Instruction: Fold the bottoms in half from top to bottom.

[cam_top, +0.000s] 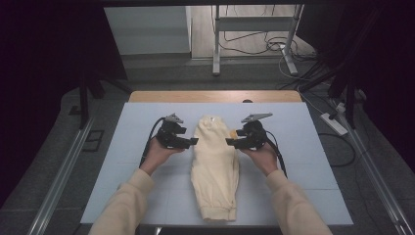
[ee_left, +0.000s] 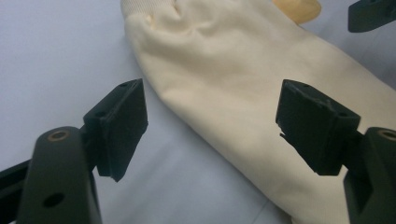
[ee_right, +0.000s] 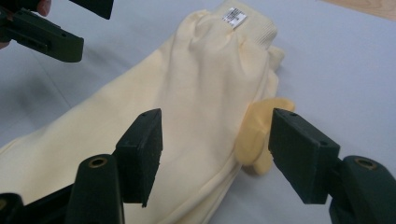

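Note:
A cream-coloured pair of trousers lies folded lengthwise in the middle of the pale blue mat, waistband at the far end with a small label. A yellow pocket lining sticks out at its right side. My left gripper hovers at the garment's left edge, jaws open, nothing between them. My right gripper faces it from the right side, open too, with the pocket lining just beyond its jaws. In the left gripper view the cloth lies under the open jaws. The right gripper's jaws stand wide over the cloth.
The mat covers a wooden table whose far edge shows. Beyond it stand a metal frame and cables on the floor. A power strip lies on the floor at the right. Metal rails run along both sides.

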`<state>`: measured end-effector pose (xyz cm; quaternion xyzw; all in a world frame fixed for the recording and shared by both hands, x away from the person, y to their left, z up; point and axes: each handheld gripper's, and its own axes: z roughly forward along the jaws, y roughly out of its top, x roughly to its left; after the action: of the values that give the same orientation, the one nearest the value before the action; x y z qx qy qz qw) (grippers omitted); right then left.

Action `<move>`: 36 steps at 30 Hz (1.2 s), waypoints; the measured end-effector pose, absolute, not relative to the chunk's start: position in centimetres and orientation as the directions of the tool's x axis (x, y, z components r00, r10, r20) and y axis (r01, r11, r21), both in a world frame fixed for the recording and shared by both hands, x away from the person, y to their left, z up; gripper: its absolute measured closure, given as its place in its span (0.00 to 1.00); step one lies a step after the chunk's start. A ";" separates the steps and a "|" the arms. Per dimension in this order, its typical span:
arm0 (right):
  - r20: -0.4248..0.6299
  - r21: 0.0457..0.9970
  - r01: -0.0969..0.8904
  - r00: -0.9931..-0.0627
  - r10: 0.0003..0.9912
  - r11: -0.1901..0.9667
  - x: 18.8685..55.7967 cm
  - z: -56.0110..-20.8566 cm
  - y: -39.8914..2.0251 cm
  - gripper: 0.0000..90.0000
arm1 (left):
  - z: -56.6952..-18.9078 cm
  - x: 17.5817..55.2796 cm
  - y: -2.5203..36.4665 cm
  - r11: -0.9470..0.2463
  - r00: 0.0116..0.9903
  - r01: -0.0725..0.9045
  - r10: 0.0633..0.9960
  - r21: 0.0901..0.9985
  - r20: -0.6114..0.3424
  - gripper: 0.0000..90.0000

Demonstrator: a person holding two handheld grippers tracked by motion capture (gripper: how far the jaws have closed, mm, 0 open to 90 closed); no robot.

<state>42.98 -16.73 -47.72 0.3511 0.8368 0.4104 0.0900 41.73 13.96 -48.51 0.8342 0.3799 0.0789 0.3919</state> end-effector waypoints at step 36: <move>0.064 0.638 0.576 -0.701 0.710 0.511 49.3 -50.9 -13.5 0.40 | -51.9 47.0 12.1 -0.436 0.665 0.632 0.730 0.640 -0.160 0.36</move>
<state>49.33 -13.50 -50.87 0.3725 0.8631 0.3250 0.1030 47.04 12.12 -51.91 0.8444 0.4032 0.0705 0.3455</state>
